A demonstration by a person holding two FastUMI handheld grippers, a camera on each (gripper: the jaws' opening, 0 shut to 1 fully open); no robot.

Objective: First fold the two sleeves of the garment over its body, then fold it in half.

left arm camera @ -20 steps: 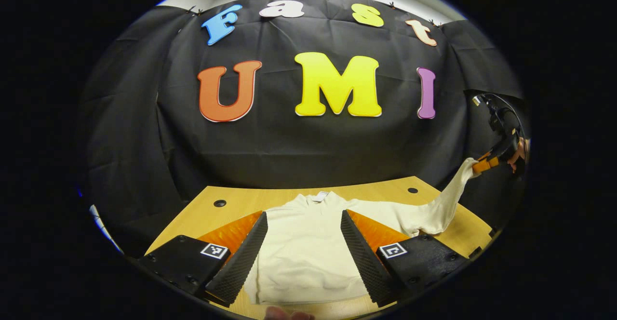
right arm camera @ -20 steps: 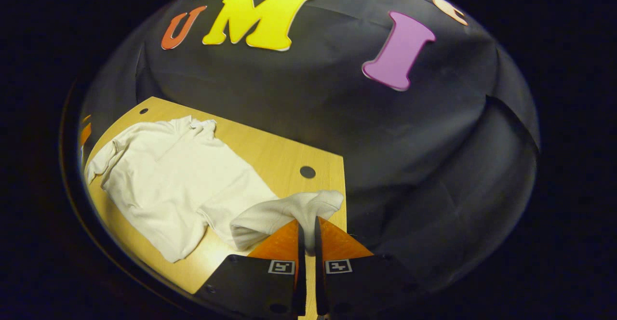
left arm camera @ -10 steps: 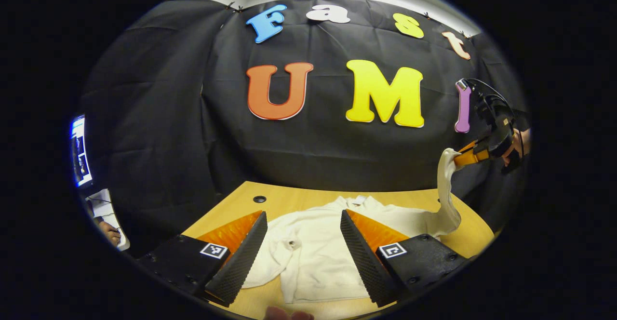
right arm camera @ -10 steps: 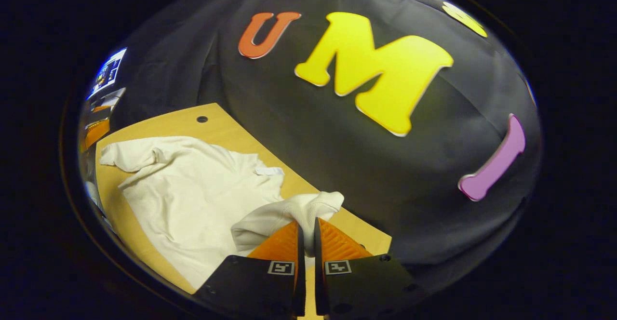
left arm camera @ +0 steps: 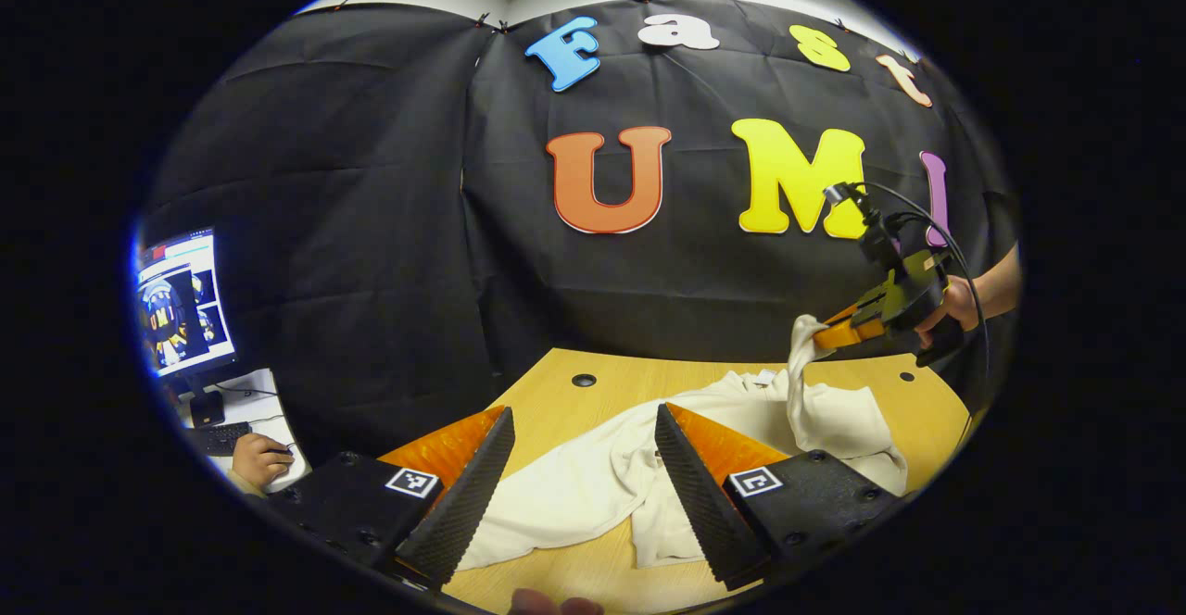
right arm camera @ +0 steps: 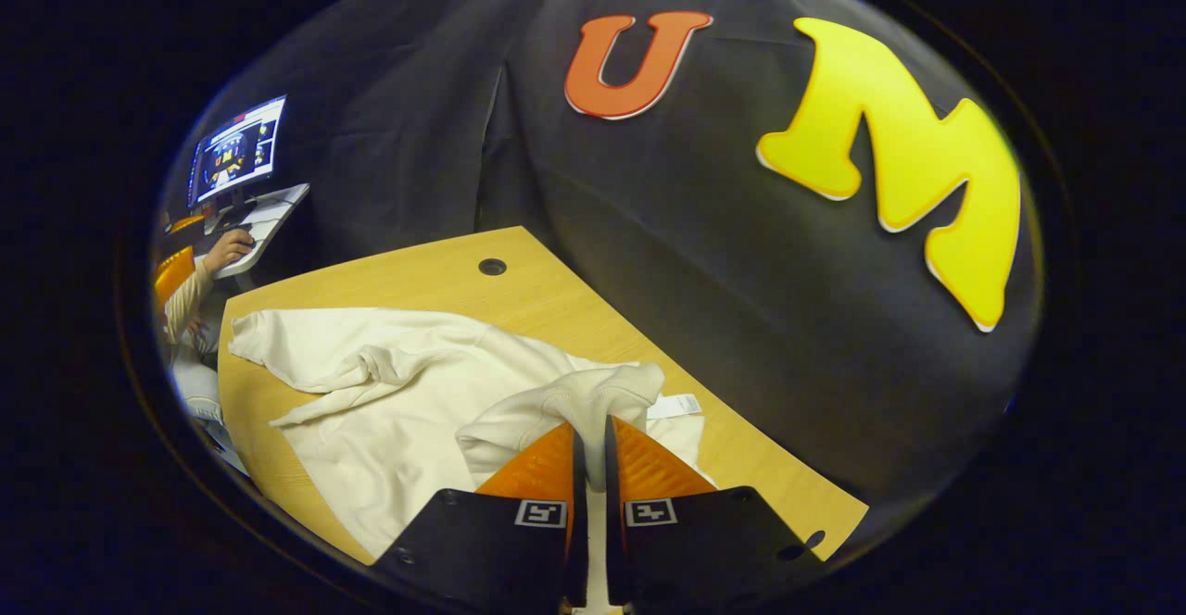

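While the left tool [left arm camera: 584, 467] gapes empty, the right tool [right arm camera: 590, 448] pinches the sleeve [right arm camera: 565, 402].

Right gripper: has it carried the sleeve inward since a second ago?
Yes. The right gripper, shut on the sleeve, went from past the table edge to over the garment.

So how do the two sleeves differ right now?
The right sleeve is lifted off the table, pinched in the shut right gripper; the left sleeve lies flat, already folded across the body. The right sleeve hangs bunched from its cuff; the left one is loosely creased, with the open left gripper above it. Both are the same cream fabric.
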